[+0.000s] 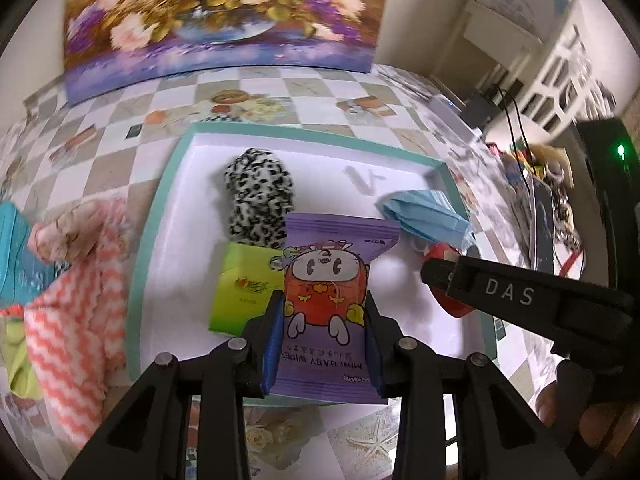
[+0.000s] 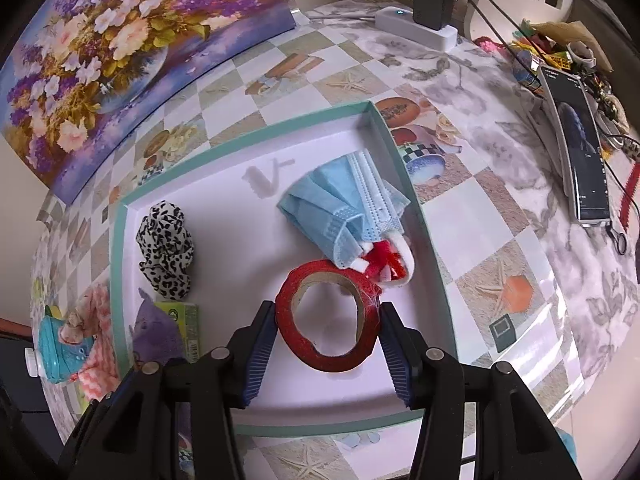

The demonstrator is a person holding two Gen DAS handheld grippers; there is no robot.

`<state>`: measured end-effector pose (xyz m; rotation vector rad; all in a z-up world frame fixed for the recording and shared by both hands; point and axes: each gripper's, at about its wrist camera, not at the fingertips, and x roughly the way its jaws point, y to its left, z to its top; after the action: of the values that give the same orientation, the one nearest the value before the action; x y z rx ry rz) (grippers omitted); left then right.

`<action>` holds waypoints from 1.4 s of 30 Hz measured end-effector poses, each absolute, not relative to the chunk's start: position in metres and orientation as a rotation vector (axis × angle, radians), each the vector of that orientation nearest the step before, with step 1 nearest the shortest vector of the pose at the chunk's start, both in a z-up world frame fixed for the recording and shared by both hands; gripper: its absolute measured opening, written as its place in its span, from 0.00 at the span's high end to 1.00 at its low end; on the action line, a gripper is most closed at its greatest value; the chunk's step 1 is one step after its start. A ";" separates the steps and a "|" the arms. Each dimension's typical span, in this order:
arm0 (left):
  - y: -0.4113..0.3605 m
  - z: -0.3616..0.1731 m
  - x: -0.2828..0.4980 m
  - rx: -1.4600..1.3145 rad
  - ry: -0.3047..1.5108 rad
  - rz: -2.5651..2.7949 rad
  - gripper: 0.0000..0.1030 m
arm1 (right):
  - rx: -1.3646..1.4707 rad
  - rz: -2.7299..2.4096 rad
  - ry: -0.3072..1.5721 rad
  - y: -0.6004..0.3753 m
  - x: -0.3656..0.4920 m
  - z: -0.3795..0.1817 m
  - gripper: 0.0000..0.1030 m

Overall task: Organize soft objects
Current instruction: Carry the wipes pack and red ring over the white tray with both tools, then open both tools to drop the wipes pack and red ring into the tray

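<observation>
My left gripper (image 1: 325, 322) is shut on a purple pack of baby wipes (image 1: 328, 300), held over the near part of a white tray with a teal rim (image 1: 176, 168). In the tray lie a black-and-white spotted scrunchie (image 1: 258, 196), a green tissue pack (image 1: 244, 284) and blue face masks (image 1: 424, 212). My right gripper (image 2: 329, 330) is shut on a red tape roll (image 2: 328, 316) above the same tray's (image 2: 256, 426) near right part. Beside the roll lie the masks (image 2: 344, 204) and a small red-and-white item (image 2: 390, 262). The scrunchie (image 2: 166, 248) sits at the tray's left.
A pink-and-white zigzag cloth (image 1: 76, 300) and a teal item (image 1: 14, 252) lie left of the tray. A flower painting (image 2: 120, 52) leans at the back. A phone (image 2: 578, 148), a power strip (image 2: 416, 28) with cables and clutter sit to the right on the checked tablecloth.
</observation>
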<state>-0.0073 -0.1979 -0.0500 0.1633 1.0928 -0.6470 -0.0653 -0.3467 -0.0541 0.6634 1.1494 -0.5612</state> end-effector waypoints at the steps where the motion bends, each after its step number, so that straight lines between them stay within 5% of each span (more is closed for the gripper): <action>1: -0.200 -0.050 -0.008 0.171 1.089 -0.650 0.64 | 0.660 -0.569 1.150 -0.347 -0.066 -0.054 0.47; 17: -0.213 -0.077 -0.009 0.257 1.168 -0.625 0.62 | 0.670 -0.590 1.222 -0.349 -0.074 -0.068 0.47; 21: -0.212 -0.074 -0.008 0.249 1.161 -0.619 0.34 | 0.689 -0.588 1.187 -0.350 -0.074 -0.061 0.46; 42: -0.157 -0.054 0.021 0.077 1.151 -0.364 0.32 | 0.653 -0.584 1.119 -0.344 -0.068 -0.042 0.42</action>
<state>0.0206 -0.1574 -0.0539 0.0773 1.1506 -0.3642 -0.0683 -0.3438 -0.0417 0.6533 1.1190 -0.5843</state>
